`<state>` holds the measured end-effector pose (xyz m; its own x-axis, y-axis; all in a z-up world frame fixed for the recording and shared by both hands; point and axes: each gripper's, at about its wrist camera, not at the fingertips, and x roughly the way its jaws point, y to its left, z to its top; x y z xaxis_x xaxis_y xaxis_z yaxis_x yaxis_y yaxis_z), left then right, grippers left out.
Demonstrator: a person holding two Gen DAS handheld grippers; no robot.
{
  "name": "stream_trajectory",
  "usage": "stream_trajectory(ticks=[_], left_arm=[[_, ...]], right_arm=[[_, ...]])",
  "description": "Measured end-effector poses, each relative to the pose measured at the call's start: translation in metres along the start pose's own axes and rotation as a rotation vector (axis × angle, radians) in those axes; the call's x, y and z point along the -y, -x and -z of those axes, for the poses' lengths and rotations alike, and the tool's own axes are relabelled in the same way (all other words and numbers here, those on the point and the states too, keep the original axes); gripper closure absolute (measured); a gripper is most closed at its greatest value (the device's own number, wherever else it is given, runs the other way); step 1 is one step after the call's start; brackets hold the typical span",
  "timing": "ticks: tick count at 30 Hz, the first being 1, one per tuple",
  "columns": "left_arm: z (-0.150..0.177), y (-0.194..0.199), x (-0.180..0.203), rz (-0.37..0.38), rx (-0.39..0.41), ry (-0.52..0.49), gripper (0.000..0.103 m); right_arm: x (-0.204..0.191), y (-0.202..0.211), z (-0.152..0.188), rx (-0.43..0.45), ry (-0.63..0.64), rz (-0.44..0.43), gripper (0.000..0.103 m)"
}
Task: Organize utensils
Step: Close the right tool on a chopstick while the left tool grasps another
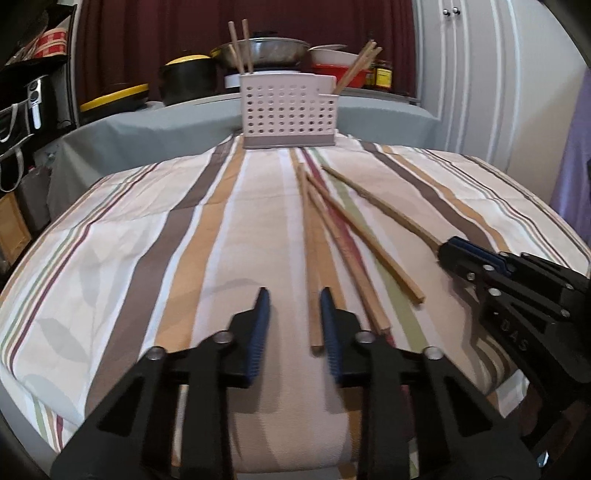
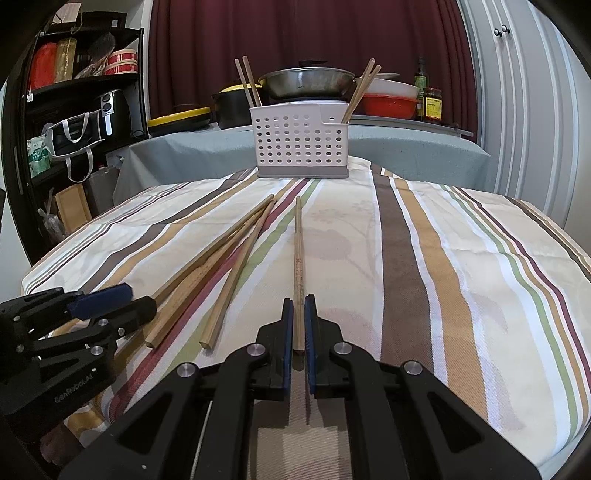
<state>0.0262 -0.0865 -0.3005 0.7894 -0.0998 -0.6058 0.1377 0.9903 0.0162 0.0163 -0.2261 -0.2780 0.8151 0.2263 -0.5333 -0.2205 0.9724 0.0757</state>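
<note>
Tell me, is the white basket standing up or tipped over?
Standing up. The white perforated basket sits flat on its grey base on the striped cloth, with chopsticks poking out the top.

Three chopsticks [image 2: 221,266] are lying left of a single chopstick [image 2: 298,258] on the tablecloth [image 2: 424,277]. The utensil caddy [image 2: 301,142] is standing behind them, with pots [image 2: 306,83] being kept farther behind.

A dark red curtain [image 2: 303,33] hangs across the back wall. White panelled cabinet doors [image 2: 517,92] stand at the right. A black shelving unit [image 2: 85,92] fills the left side. A grey-covered counter [image 2: 406,147] runs behind a table with a striped cloth [image 2: 424,258].
</note>
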Motion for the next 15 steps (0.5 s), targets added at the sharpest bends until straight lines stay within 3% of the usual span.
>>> stream_trajectory(ticks=[3,15], left_arm=[[0.000,0.000,0.001,0.021,0.001,-0.003,0.096],[-0.009,0.009,-0.009,0.017,0.053,0.018,0.097]], right_arm=[[0.000,0.000,0.000,0.001,-0.001,0.000,0.096],[-0.004,0.013,-0.007,0.063,0.010,0.015,0.096]])
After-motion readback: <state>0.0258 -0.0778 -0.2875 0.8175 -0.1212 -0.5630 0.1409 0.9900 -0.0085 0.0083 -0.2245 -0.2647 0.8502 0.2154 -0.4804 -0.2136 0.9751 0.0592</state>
